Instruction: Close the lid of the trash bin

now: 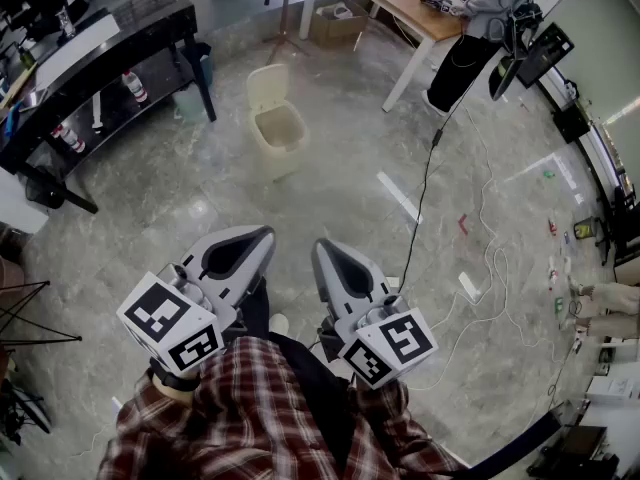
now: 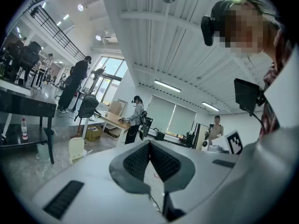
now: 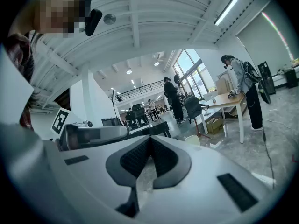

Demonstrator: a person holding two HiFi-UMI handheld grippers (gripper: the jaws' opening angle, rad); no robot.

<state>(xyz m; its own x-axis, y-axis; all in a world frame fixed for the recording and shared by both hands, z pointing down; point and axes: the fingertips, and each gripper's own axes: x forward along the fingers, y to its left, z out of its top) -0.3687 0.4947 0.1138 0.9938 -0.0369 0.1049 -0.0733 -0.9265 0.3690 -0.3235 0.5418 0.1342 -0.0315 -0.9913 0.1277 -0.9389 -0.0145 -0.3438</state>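
Left gripper [image 1: 262, 234] and right gripper [image 1: 322, 245] sit closed, empty, far from the open trash bin [image 1: 281, 130].

No words, brands or numbers are reading legibly anywhere. Only black-and-white square markers [image 1: 160, 314] are showing, on the cubes [image 1: 397, 344] of the left gripper [image 1: 262, 234] and right gripper [image 1: 322, 246], toward six o'clock.

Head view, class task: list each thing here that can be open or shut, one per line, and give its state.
Trash bin: uncovered, upright.
Lid: open, raised upright at the bin's back.
Left gripper: shut, empty.
Right gripper: shut, empty.
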